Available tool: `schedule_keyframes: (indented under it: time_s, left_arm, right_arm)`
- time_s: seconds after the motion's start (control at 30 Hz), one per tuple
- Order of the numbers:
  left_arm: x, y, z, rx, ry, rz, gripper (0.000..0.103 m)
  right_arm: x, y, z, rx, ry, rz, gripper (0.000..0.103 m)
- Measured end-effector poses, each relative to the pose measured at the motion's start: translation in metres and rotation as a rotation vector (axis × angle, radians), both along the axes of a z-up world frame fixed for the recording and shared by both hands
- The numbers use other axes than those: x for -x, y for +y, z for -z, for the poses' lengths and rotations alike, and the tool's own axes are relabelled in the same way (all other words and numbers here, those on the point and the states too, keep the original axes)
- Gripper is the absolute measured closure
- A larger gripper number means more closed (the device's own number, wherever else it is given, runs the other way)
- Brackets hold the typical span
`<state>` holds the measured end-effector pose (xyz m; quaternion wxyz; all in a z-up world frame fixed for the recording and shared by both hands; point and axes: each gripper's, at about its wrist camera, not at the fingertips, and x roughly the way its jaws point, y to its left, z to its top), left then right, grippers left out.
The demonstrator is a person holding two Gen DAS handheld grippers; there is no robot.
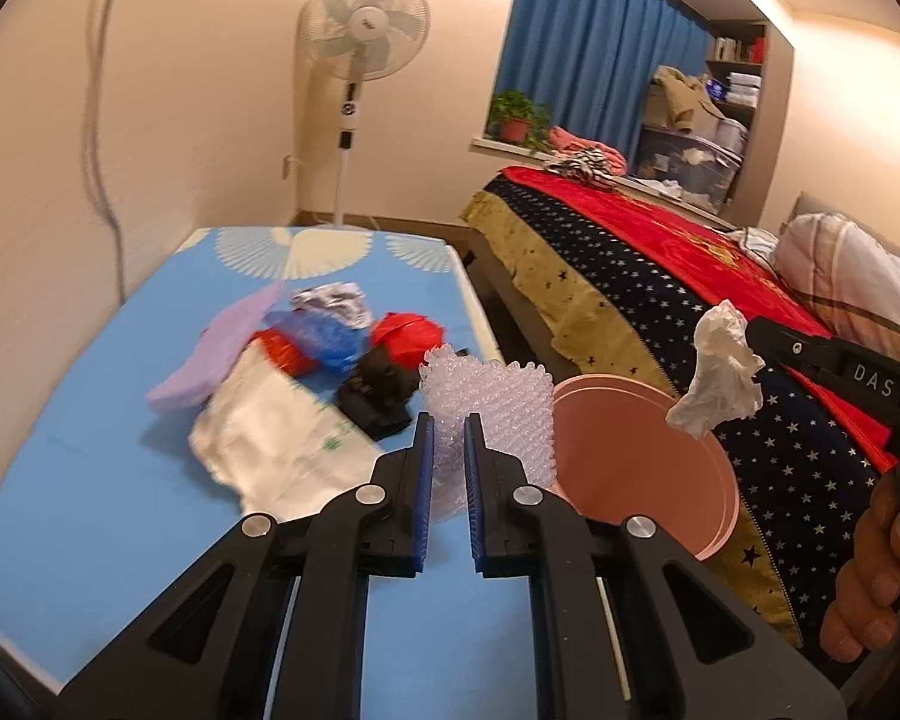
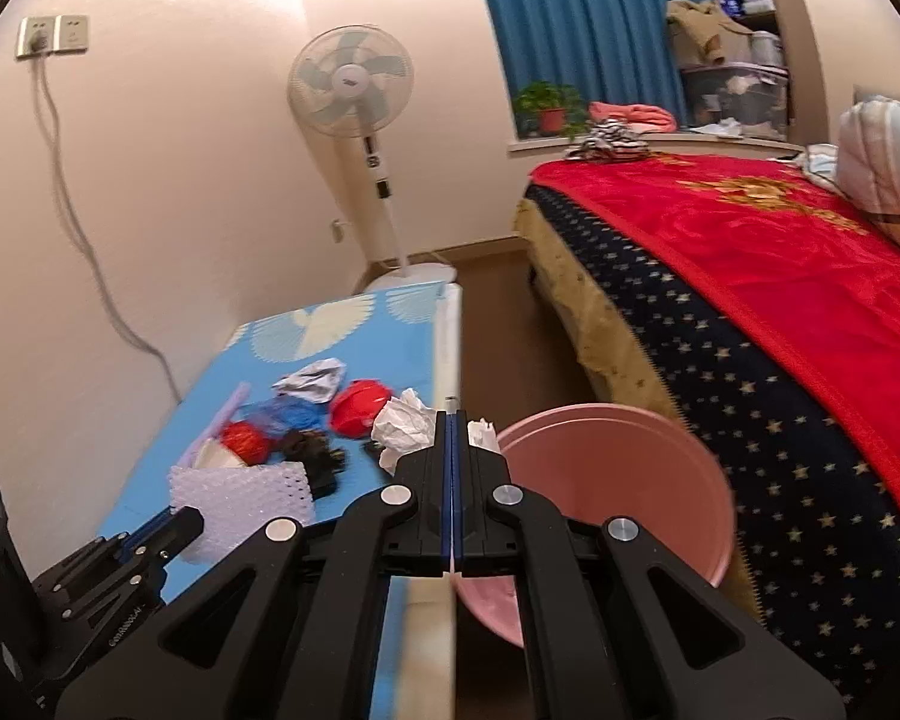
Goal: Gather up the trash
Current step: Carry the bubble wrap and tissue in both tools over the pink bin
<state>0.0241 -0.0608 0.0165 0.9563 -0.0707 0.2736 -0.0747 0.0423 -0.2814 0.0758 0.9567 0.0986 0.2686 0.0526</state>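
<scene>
Right tool (image 2: 453, 420) was clamped shut on a crumpled white tissue (image 1: 720, 372), carried in the air at the near rim of the pink bin (image 1: 642, 468), which stood in the gap between table (image 1: 90, 510) and bed (image 1: 660, 276). Left tool (image 1: 449, 426) was parted, a sheet of bubble wrap (image 1: 492, 420) standing between and just beyond its blue pads (image 1: 427, 480) — pads not yet pressing it, as far as could be judged. Rest of the trash lay ahead of the left tool on the table: a white plastic bag (image 1: 270, 438), a black scrap (image 1: 375, 390), red (image 1: 408, 333) and blue (image 1: 324, 339) wrappers, a lilac piece (image 1: 216, 354), crumpled foil (image 1: 333, 300). Risks as judged: the tissue hung near the bin's edge rather than over its middle, so an early release could send it to the floor or onto the bed cover; light paper also clings to pads. The bubble wrap looked springy and tall — a shallow close could let it slip out or tip. Left view showed the tissue whole, its place relative to the bin, and the person's hand (image 1: 882, 576) on the right tool. Right view hid most of the tissue behind its own closed fingers, but showed the bin's depth and the left tool (image 2: 177, 525) low and left beside the bubble wrap.
</scene>
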Motion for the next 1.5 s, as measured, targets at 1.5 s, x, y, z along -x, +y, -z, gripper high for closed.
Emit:
schedule_keyframes:
  time_s: [1.5]
  left_arm:
    - [-0.077,-0.095,0.04,-0.043,0.041,0.154,0.093]
  right_arm:
    - [-0.034,-0.064,0.03,0.027,0.06,0.243,0.103]
